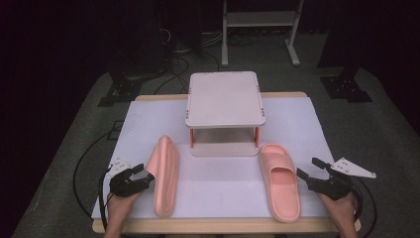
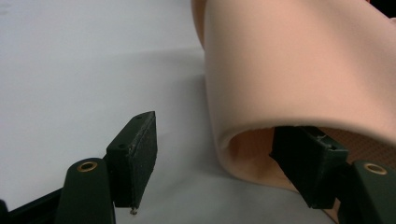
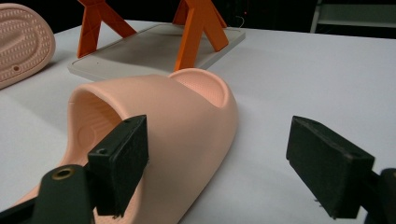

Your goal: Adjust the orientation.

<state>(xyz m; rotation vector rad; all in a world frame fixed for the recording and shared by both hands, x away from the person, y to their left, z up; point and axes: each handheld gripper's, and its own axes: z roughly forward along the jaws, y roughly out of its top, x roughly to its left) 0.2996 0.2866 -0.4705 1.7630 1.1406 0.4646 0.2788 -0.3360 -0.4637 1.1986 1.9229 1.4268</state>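
Two pink slippers lie on the white table cover [image 1: 218, 183]. The left slipper [image 1: 166, 176] is tipped on its side, its strap [image 2: 289, 65] close in the left gripper view. My left gripper [image 1: 144, 171] [image 2: 215, 140] is at that slipper's left edge and open. One jaw reaches inside the strap opening and the other stands clear on the outside, with the strap's edge between them untouched. The right slipper [image 1: 280, 181] [image 3: 173, 116] lies flat, sole down. My right gripper [image 1: 307, 167] [image 3: 224, 168] is open just right of it, and the nearer jaw is beside the strap.
A small two-tier shoe rack [image 1: 225, 99] with orange legs [image 3: 196, 32] stands at the middle back of the table, its lower shelf [image 1: 224, 148] bare. The table's front edge runs just behind both hands. Cables trail off the left side.
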